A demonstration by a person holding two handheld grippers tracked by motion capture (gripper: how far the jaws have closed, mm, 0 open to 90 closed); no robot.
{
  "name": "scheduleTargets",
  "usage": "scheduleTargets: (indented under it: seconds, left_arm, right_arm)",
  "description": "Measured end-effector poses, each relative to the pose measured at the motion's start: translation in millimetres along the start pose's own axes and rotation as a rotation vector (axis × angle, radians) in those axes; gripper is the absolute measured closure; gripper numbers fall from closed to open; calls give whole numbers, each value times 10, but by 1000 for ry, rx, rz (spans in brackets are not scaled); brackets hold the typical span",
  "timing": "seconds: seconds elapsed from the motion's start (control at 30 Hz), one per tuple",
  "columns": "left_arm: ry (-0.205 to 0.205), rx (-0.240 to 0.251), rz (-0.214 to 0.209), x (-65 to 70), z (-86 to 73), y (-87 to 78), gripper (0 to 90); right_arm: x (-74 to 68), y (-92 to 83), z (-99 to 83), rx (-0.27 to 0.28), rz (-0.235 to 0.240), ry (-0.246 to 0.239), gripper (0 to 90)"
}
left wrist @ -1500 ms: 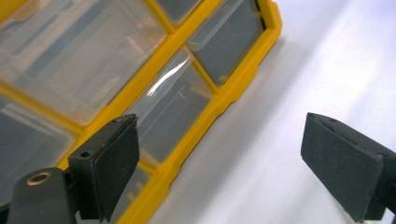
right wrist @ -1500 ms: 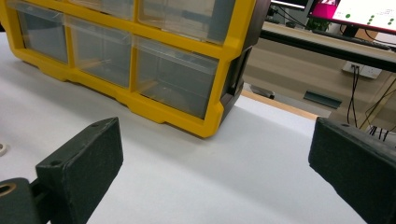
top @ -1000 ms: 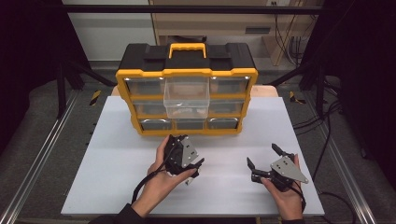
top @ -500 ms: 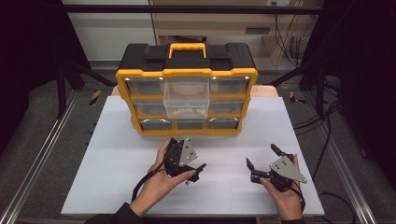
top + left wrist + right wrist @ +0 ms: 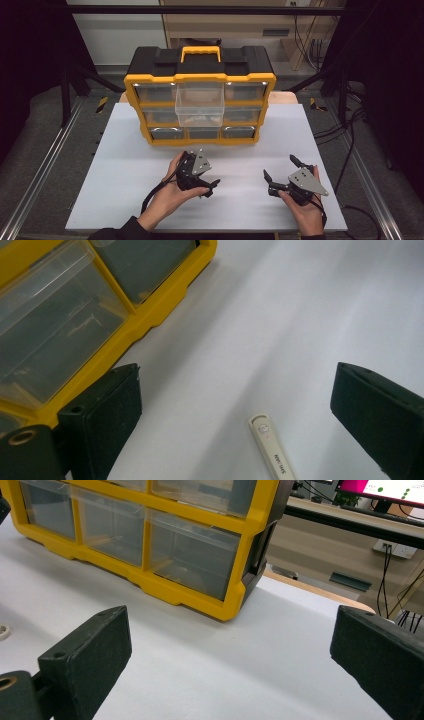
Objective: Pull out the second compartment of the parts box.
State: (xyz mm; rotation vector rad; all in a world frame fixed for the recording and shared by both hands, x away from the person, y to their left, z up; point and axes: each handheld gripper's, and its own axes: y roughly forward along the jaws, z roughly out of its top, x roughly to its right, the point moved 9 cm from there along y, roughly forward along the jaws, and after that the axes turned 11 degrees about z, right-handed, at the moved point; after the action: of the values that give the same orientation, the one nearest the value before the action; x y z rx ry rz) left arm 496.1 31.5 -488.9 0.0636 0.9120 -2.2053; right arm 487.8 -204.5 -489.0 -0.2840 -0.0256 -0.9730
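The left gripper (image 5: 204, 184) hovers low over the white table (image 5: 125, 165) with its jaws spread wide and holding nothing. A slim white test strip (image 5: 270, 446) lies flat between them, nearer the right jaw's side of the gap but touching neither. The yellow drawer organizer (image 5: 150, 315) stands beyond the left jaw. The right gripper (image 5: 280, 172) is also wide open and empty, facing the organizer's corner.

I see small dark print on the white test strip (image 5: 270, 445), lower middle of the left gripper view; too blurred to read.
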Motion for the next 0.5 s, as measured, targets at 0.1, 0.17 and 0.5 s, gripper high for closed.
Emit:
scheduleTargets:
  seconds: [0.1,0.17,0.5]
  left_arm:
    - [-3,-7,-8,-5,-5,-2,66]
    - [-4,-12,-11,-10,-9,-5,66]
    - [15,-72,-54,31,-97,19,96]
  right_arm:
    - [-4,1,2,0,1,-4,37]
    - [-2,2,1,-1,1,-1,36]
    - [-7,12,-14,-6,4,-2,35]
